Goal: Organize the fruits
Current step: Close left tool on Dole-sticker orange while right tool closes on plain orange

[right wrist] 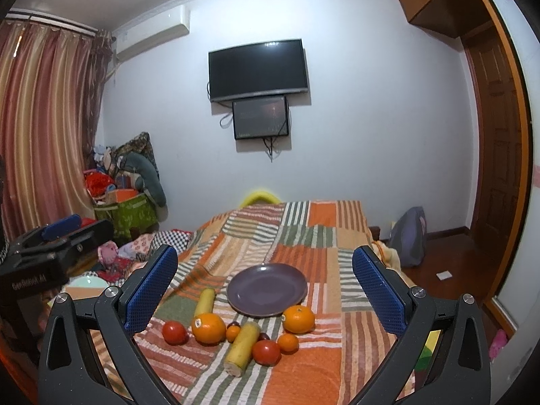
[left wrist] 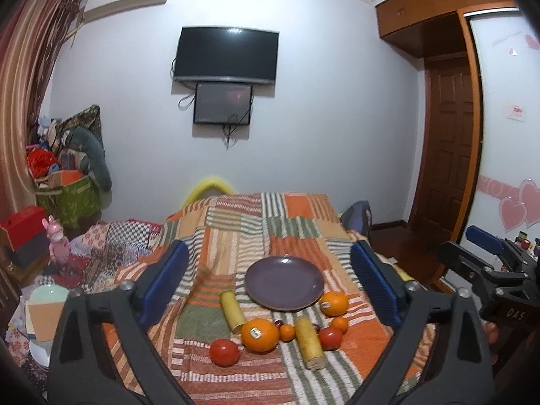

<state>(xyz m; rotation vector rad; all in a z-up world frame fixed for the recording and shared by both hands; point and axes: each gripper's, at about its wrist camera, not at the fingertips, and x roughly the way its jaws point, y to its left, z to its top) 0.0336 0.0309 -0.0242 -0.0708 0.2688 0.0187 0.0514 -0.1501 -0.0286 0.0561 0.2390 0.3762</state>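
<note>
A purple plate (left wrist: 284, 282) (right wrist: 266, 290) lies empty on the striped patchwork cloth (left wrist: 297, 233) (right wrist: 320, 236). In front of it lie two large oranges (left wrist: 260, 335) (left wrist: 334, 303), two small oranges (left wrist: 287, 332) (left wrist: 339, 324), two red tomatoes (left wrist: 224, 353) (left wrist: 330, 338) and two yellow cane pieces (left wrist: 233, 310) (left wrist: 309, 342). The same fruit shows in the right wrist view, with an orange (right wrist: 208, 328) and a tomato (right wrist: 266, 352) nearest. My left gripper (left wrist: 270, 287) is open and empty above the fruit. My right gripper (right wrist: 265, 290) is open and empty, and also shows in the left wrist view (left wrist: 486, 246).
A green box of clutter (left wrist: 67, 195) and a red box (left wrist: 23, 226) stand left. A pink toy (left wrist: 58, 241) and bowls (left wrist: 47, 297) sit beside the cloth. A bag (right wrist: 410, 241), a wooden door (right wrist: 496, 155) and floor are right. A TV (left wrist: 225, 55) hangs ahead.
</note>
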